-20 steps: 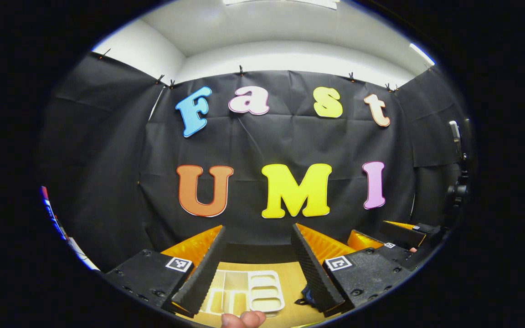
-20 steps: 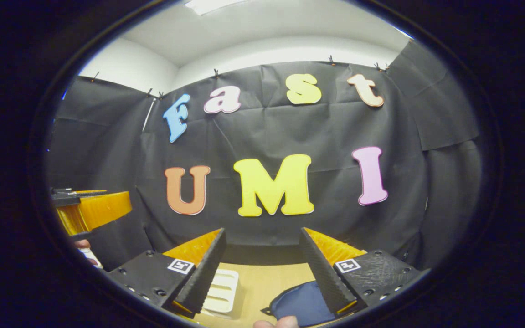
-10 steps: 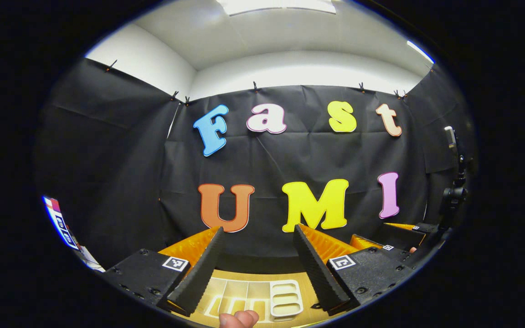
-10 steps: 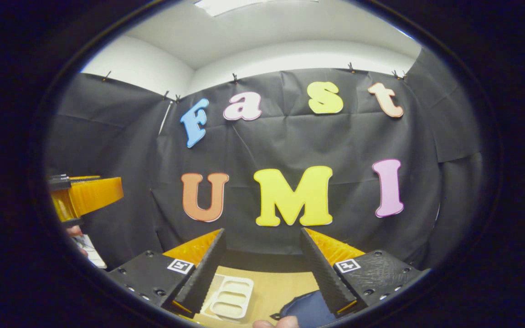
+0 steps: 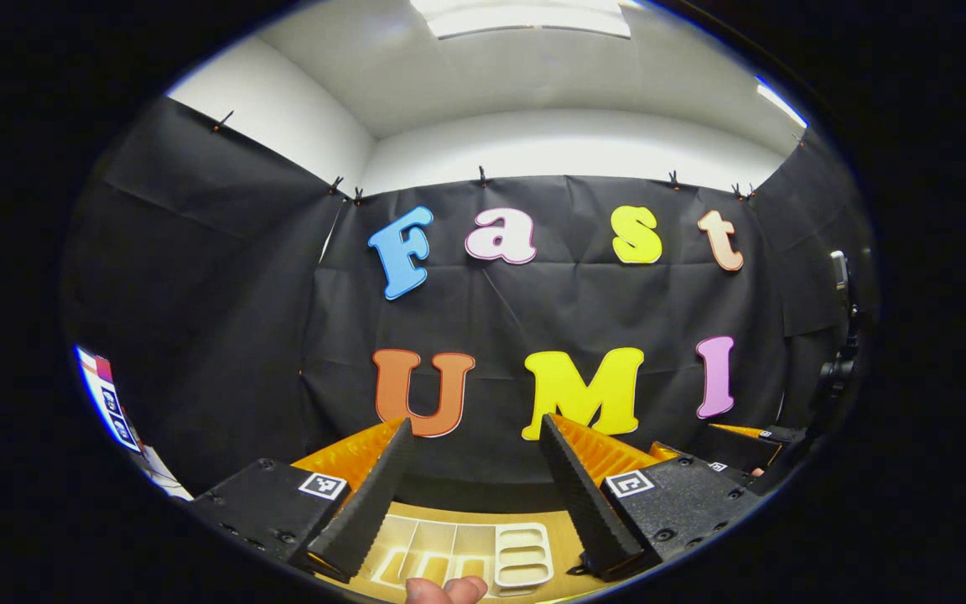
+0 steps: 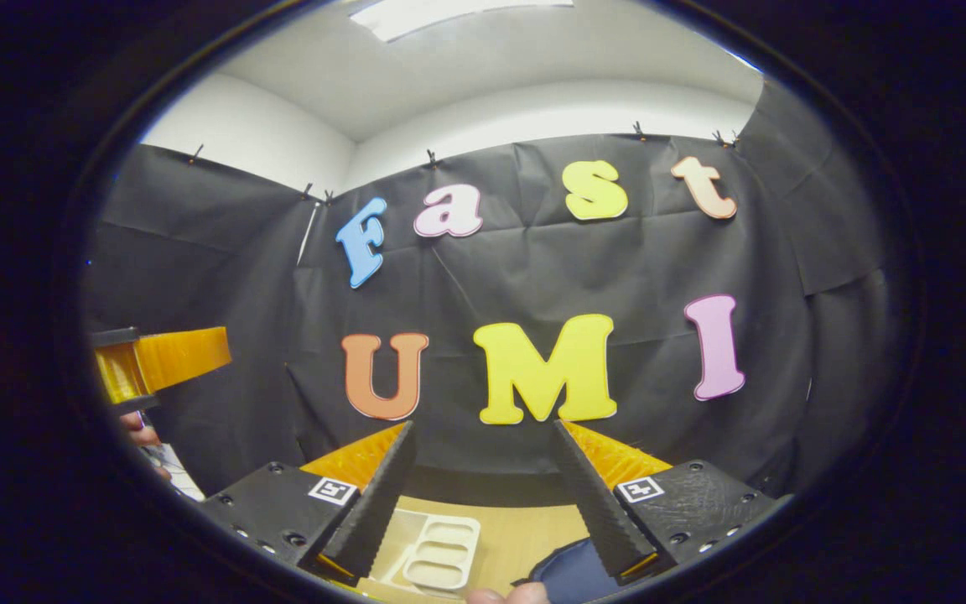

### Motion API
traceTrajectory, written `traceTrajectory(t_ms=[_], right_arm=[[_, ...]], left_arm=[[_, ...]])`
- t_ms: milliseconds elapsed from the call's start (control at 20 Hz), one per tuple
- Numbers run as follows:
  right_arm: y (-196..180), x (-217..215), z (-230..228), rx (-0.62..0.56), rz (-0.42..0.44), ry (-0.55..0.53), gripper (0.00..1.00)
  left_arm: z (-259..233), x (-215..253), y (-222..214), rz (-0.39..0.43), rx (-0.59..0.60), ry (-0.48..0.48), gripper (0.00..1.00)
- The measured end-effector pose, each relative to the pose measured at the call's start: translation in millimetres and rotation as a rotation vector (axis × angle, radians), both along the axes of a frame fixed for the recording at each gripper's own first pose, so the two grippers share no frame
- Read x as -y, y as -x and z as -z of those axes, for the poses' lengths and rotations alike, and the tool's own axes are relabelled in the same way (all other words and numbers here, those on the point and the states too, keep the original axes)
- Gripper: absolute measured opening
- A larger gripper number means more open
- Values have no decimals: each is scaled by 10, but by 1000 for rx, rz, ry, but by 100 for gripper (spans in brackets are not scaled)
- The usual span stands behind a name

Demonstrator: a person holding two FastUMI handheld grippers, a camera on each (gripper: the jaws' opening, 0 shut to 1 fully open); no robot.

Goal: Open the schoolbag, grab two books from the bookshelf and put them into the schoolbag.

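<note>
While both grippers gape, a white tray (image 5: 483,554) holds nothing visible.

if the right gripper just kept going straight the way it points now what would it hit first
Probably the booth's black cloth wall. The right gripper is open, nothing between its fingers, and aims above the wooden table; the white tray and blue schoolbag lie below its line. Depth is hard to judge.

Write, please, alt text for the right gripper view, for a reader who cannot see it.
The right gripper is open and holds nothing, raised toward the black cloth wall. Below it a wooden table carries a white tray and a dark blue bag; the left gripper appears at the far left.
</note>
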State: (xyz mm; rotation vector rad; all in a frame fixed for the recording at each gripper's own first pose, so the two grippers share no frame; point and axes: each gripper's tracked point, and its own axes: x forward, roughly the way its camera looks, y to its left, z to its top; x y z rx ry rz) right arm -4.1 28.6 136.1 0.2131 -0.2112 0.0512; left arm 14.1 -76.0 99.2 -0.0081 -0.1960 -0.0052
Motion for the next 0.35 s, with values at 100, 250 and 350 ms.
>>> traceTrajectory(t_ms=[100, 250, 350], right_arm=[[34, 9, 7, 0, 6, 6, 96], [84, 2, 30, 4, 5, 19, 94], [92, 52, 38, 1, 14, 26, 96]], left_arm=[[29, 18, 36, 22, -4, 9, 96], [95, 63, 51, 37, -23, 11, 96], [136, 106, 30, 42, -37, 19, 96]])
